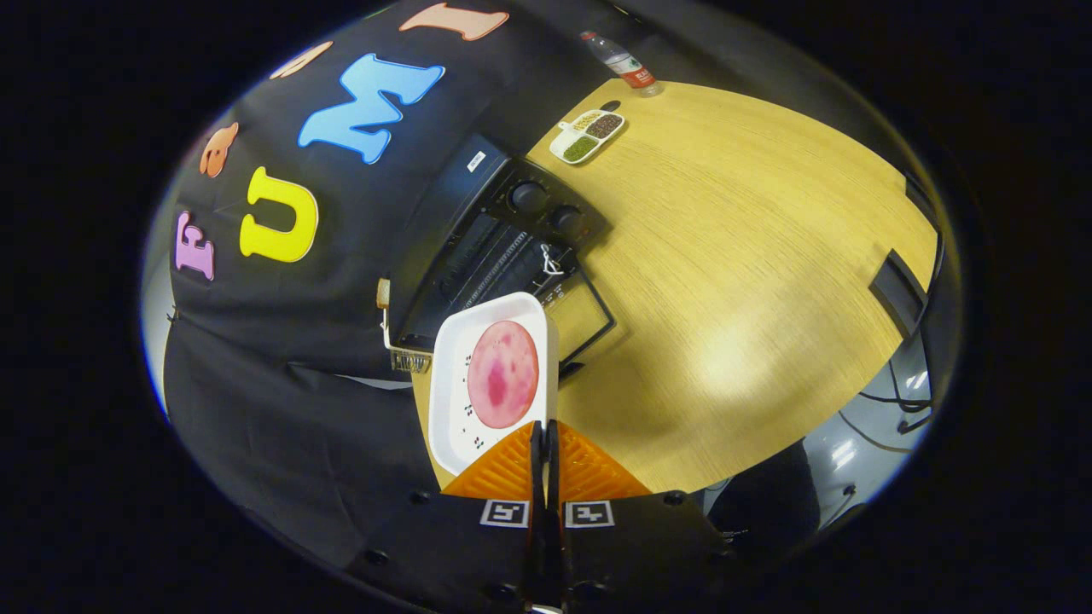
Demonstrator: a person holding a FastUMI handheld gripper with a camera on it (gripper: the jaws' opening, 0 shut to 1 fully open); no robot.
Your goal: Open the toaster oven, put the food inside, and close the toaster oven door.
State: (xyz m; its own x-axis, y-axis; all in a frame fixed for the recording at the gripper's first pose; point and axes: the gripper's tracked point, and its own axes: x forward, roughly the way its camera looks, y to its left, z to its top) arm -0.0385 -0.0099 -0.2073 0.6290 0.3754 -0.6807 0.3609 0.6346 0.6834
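In the gripper view, the gripper (pixel 544 439) sits low in the middle of the frame, its two fingers pressed together on the near rim of one white tray (pixel 465 401), which it holds up in the air. On the tray lies one round pink slice of food (pixel 502 374).

Just beyond the tray, toward the centre of the frame, stands one black toaster oven (pixel 503 230) with its door (pixel 584 320) already dropped open and flat, so I judge the opening step done. The food is lifted but not yet inside; sliding it in and shutting the door are left.

On the wooden tabletop (pixel 751 256) I count one divided snack dish (pixel 587 136) in the upper middle and, just above it, one plastic bottle (pixel 621 61).
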